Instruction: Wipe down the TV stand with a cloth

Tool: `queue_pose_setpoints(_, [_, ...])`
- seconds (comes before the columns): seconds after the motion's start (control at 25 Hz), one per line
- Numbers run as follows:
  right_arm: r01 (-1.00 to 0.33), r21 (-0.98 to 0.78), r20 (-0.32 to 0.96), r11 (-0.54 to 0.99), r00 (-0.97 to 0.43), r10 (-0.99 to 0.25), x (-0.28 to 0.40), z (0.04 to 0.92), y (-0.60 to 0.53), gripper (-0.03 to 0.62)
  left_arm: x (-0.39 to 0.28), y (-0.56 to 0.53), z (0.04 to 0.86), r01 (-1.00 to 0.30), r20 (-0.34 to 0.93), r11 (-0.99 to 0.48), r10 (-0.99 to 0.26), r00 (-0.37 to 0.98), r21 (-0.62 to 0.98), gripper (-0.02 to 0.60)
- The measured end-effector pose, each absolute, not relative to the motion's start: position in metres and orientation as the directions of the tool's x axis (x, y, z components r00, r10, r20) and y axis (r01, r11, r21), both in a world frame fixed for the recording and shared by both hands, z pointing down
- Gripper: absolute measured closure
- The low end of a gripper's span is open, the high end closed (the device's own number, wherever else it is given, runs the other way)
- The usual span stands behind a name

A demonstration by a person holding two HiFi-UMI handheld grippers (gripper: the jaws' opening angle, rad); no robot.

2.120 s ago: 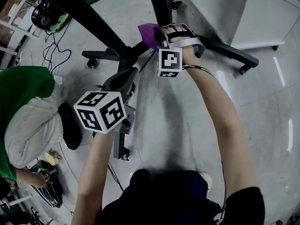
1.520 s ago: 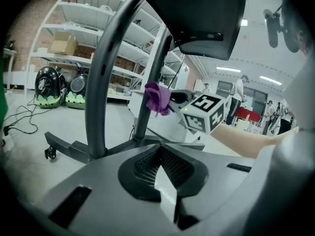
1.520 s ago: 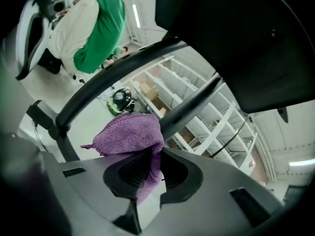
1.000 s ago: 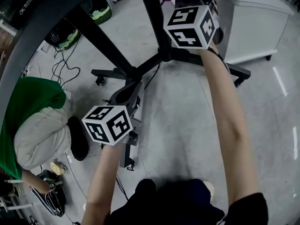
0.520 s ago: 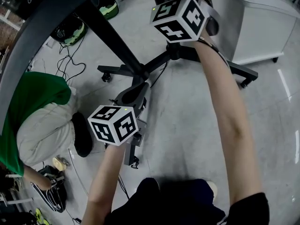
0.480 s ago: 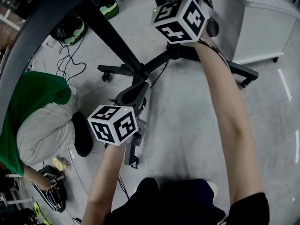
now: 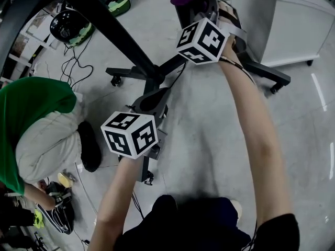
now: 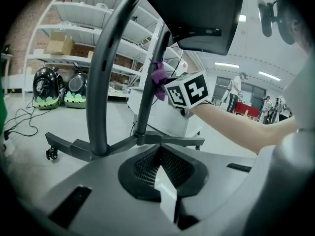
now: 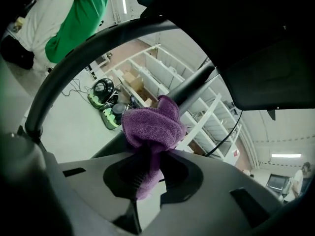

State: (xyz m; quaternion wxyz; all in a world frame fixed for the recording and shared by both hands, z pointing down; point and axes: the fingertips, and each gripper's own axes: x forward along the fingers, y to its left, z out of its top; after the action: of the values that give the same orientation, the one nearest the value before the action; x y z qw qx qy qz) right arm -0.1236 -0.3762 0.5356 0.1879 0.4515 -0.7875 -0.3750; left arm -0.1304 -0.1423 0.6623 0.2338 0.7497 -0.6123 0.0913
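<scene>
- Up on the TV stand (image 8: 144,107), your right gripper (image 9: 147,168) is pinching the purple cloth (image 9: 152,124): jaws are clamping a bunched fold, with 1 tail hanging down between them.
- The cloth is sitting at the thinner upright post, well above the base, as the left gripper view is showing it. It is looking like it is touching the post, but you cannot be certain from these views.
- 2.1 s ago you were holding that cloth low, by the junction where the post meets the base legs. Since then you are carrying it up the post, and it is now running off the top edge of the head view.
- Reading that as: you are wiping this upright from bottom to top. The low end is probably done, while the upper part, the thicker curved post and the wheeled legs are probably still waiting.
- Your left gripper (image 8: 165,193) is hanging low beside the base, about where it was 2.1 s ago. Its jaws are pressing together on nothing, and it is doing no wiping.
- Writing: nothing is reading out anywhere. The marker cubes (image 7: 131,135) are showing only black-and-white square patterns, and the boxes (image 8: 61,45) on the background shelves (image 8: 74,14) are coming out too small to read.
</scene>
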Motion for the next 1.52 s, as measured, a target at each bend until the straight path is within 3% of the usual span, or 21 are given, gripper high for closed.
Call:
queue_pose_setpoints(1.16, [-0.459,0.755,0.208,0.468,-0.509,-0.835,-0.126,0.71,-0.388,0.525,-0.13,-0.158,0.723,-0.948,0.503,-0.111,-0.826,0.254,0.297,0.575])
queue_pose_setpoints(1.52, [-0.369,0.794,0.273,0.484,-0.495,-0.825,-0.127,0.747,-0.385,0.525,-0.132,-0.155,0.739,-0.943,0.515,-0.098,-0.817,0.259,0.319,0.575])
